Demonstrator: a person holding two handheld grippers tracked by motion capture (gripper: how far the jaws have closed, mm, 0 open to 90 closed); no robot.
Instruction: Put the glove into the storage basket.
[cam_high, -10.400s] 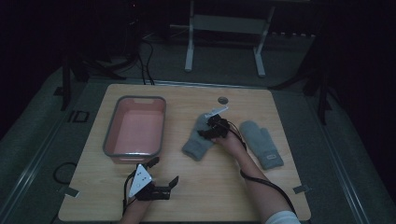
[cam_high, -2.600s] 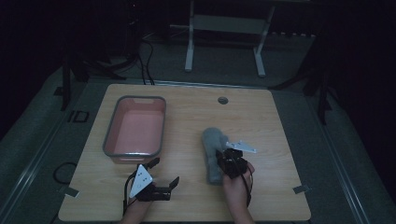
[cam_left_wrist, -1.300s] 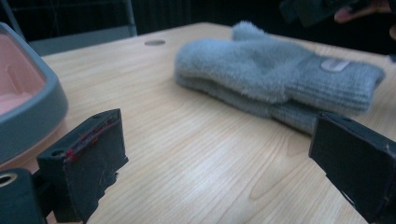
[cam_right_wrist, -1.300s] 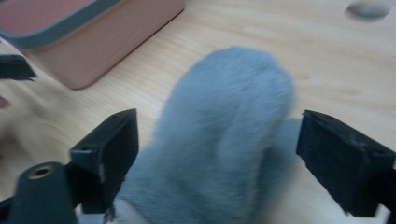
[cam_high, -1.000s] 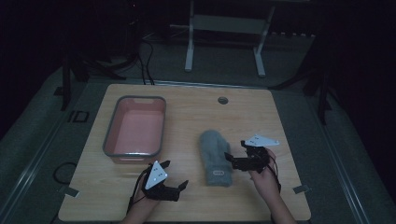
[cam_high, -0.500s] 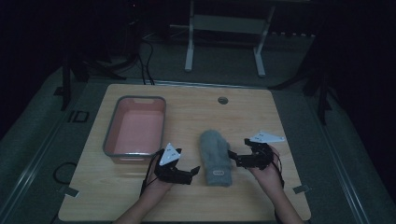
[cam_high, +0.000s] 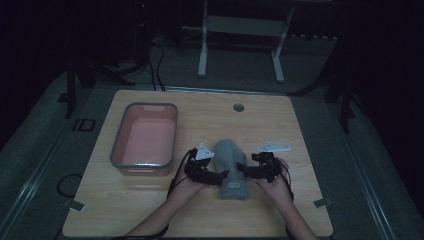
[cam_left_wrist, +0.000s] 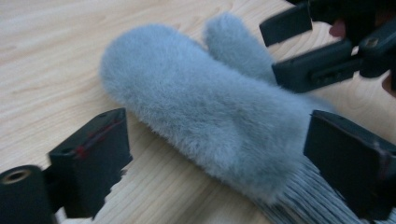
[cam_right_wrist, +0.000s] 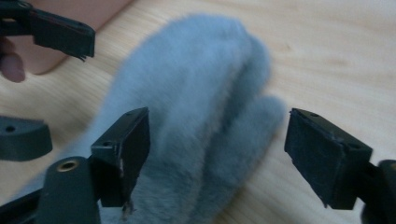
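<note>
A grey fluffy mitten (cam_high: 229, 157) with a ribbed cuff lies on the wooden table (cam_high: 300, 130), cuff toward the person. It looks like two mittens stacked. My left gripper (cam_high: 220, 176) reaches in from its left and my right gripper (cam_high: 242, 169) from its right. In the left gripper view the left gripper (cam_left_wrist: 219, 163) straddles the mitten (cam_left_wrist: 201, 102) near the cuff, and its jaws have just been closing. In the right gripper view the right gripper (cam_right_wrist: 224, 156) frames the mitten (cam_right_wrist: 196, 93) and its thumb, and its jaws have also just been closing. Neither gripper's pads clamp the fur.
A pink tray (cam_high: 117, 150) with a grey rim stands at the left of the table. A small round hole (cam_high: 238, 107) sits near the far edge. Bare wood lies to the right and at the front. Beyond the table the floor is dark, with cables and stand legs.
My left gripper has moved right and up the table to the mitten's left side. The right gripper has edged in against its right side. The mitten lies where it did.
</note>
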